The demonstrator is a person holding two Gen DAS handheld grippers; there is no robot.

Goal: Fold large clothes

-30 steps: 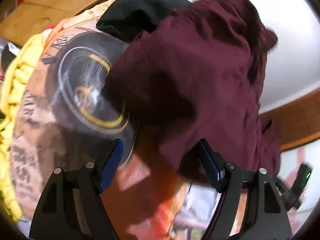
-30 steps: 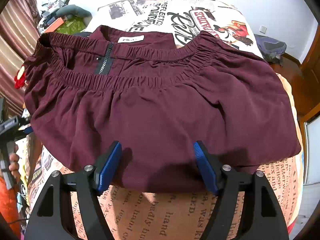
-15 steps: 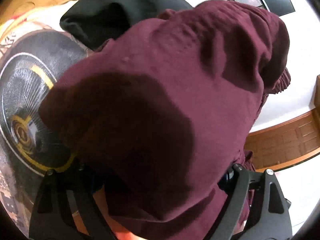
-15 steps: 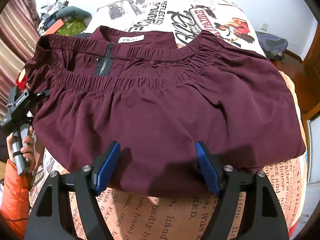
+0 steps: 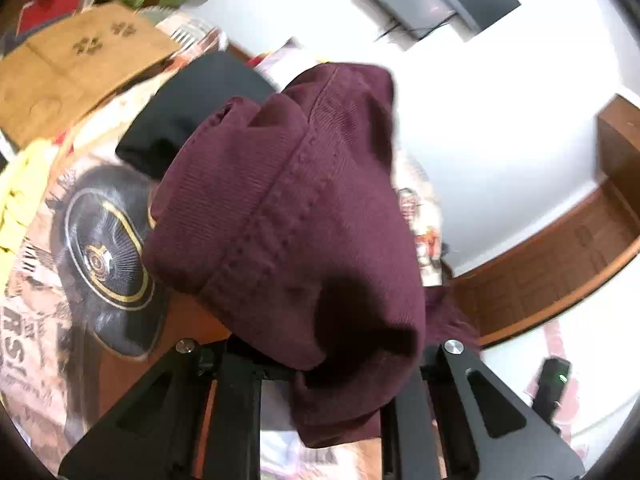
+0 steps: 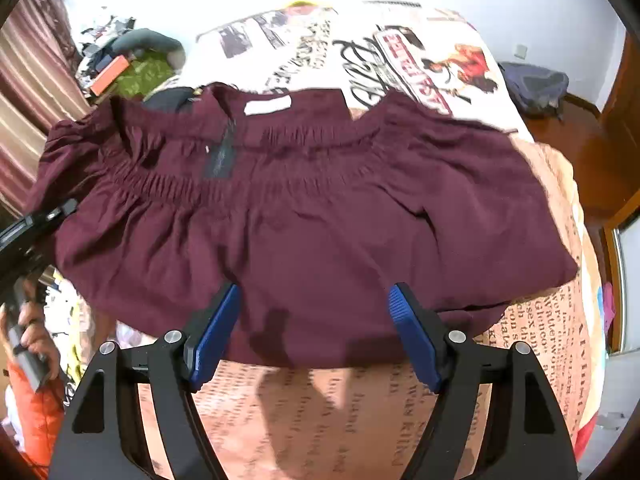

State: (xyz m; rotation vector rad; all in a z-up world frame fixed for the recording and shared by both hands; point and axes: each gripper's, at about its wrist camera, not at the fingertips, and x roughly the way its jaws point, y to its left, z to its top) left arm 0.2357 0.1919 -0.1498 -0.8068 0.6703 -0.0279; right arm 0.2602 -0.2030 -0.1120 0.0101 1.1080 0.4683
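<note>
the maroon garment [image 6: 304,216] is lying spread across the printed bedspread [image 6: 344,408], its gathered elastic waistband [image 6: 248,160] and white label [image 6: 268,105] at the far side and its plain hem nearest the right wrist camera. the right gripper [image 6: 314,334] is hovering at that near hem with its jaws spread wide; the blue pads [image 6: 212,340] are sitting over the edge of the fabric, one on each side of a stretch of hem, and nothing is being pinched between them.

at the garment's left corner the left gripper [image 5: 320,364] is sitting buried under a bunched fold of the maroon cloth [image 5: 288,220]. the fabric is draping over and between its fingers and covering the tips, so whether those jaws are pressed onto the cloth or standing apart is something i cannot tell. a stitched seam is running diagonally up this lifted fold.

beyond the fold, a black garment [image 5: 192,112] is lying on the bedspread, with a yellow cloth [image 5: 20,192] at the left edge and a cardboard box [image 5: 68,72] behind.
</note>
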